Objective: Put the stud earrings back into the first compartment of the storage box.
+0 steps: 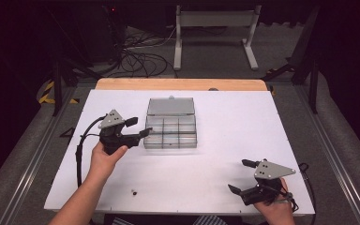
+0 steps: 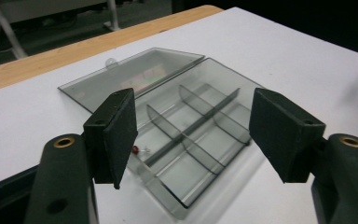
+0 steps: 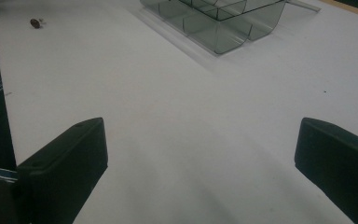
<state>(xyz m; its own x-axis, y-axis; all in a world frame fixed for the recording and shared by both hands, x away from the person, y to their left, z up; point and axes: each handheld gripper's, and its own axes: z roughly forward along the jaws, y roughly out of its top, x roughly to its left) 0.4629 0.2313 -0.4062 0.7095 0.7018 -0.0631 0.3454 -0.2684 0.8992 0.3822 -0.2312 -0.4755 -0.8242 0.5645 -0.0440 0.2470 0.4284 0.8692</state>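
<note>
A clear plastic compartment box lies on the white table with its lid folded flat behind it. In the left gripper view a tiny red piece rests in a near-left compartment of the box. My left gripper hangs just left of the box, jaws open and empty. My right gripper sits near the front right corner of the table, open wide over bare surface. Another small dark piece lies near the table's front edge, also visible from the right gripper.
A wooden strip runs along the table's far edge. Beyond it are a white metal stand and loose cables on the floor. Metal rails flank both sides of the table.
</note>
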